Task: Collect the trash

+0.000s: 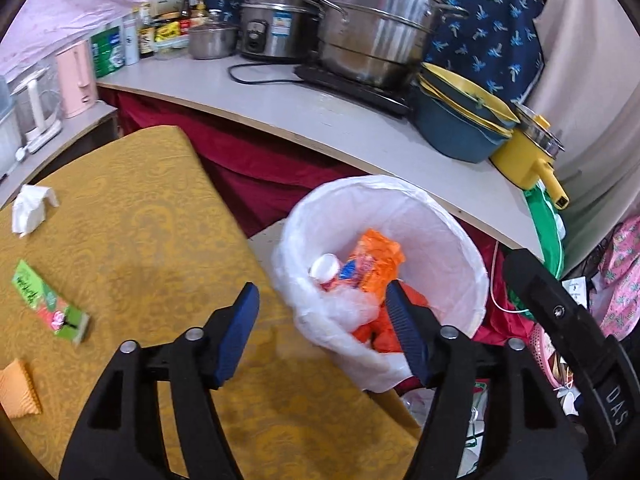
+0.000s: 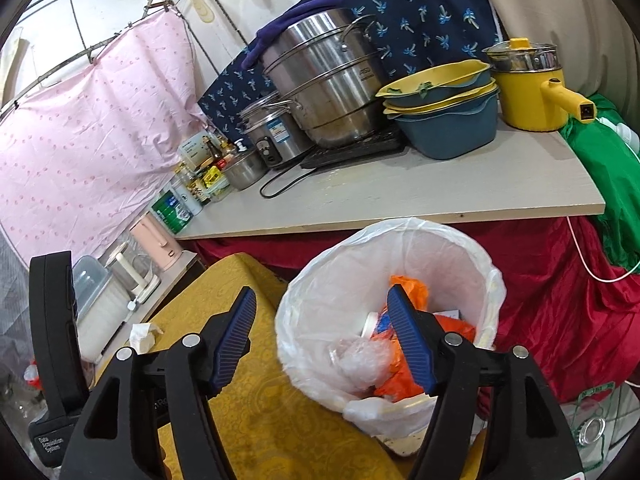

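A bin with a white liner point(image 1: 440, 224) stands beside the yellow-clothed table point(image 1: 140, 208); it also shows in the right wrist view point(image 2: 440, 256). Inside lie orange wrappers point(image 1: 376, 256), a white cap and clear plastic. My left gripper point(image 1: 322, 296) is open and empty above the table's edge and the bin's near rim. My right gripper point(image 2: 322, 300) is open and empty above the same rim. On the table lie a crumpled white tissue point(image 1: 30, 206), a green packet point(image 1: 50, 300) and an orange piece point(image 1: 18, 388). The tissue shows in the right wrist view point(image 2: 142, 336).
A grey counter point(image 1: 320, 120) behind the bin holds steel pots point(image 1: 380, 20), a rice cooker, stacked blue and yellow basins point(image 1: 460, 116), a yellow pot and bottles. Red cloth point(image 2: 560, 300) hangs below. Kettles point(image 1: 76, 80) stand at the left.
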`<state>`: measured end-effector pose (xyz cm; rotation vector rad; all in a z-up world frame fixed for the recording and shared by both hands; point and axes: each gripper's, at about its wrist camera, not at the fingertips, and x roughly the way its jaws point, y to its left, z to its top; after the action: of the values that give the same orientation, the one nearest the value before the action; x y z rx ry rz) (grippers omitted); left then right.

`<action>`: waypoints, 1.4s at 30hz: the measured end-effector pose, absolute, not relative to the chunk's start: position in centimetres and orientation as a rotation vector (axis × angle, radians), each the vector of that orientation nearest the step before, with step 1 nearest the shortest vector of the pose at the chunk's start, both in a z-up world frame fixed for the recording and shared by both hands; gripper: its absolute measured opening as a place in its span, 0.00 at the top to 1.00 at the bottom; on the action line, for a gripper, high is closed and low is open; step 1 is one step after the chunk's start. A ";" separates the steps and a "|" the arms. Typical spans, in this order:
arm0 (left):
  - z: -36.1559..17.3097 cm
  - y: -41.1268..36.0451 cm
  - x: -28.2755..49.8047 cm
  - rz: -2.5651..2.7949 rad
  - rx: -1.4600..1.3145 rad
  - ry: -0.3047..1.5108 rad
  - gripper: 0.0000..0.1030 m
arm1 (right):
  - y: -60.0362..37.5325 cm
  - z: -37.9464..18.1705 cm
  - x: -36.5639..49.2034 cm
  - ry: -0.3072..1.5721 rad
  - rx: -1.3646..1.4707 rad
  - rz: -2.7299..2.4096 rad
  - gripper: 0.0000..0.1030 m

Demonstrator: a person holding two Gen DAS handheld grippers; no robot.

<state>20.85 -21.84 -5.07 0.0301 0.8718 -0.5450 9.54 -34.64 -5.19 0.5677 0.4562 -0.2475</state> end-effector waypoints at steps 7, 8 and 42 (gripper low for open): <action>-4.3 -15.9 20.3 -0.445 0.011 0.834 0.29 | -30.7 -4.4 10.6 0.470 0.537 -0.175 0.34; -4.3 -15.2 20.3 -0.434 0.007 0.832 0.28 | -30.0 -4.3 10.8 0.474 0.531 -0.163 0.34; -13.8 13.7 18.8 -0.096 0.060 0.957 0.16 | -4.6 -9.2 24.5 0.757 0.273 0.235 0.34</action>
<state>18.77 13.69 -13.77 0.0599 0.9565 -0.0959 24.52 -4.57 -9.18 0.2729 0.7565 0.2353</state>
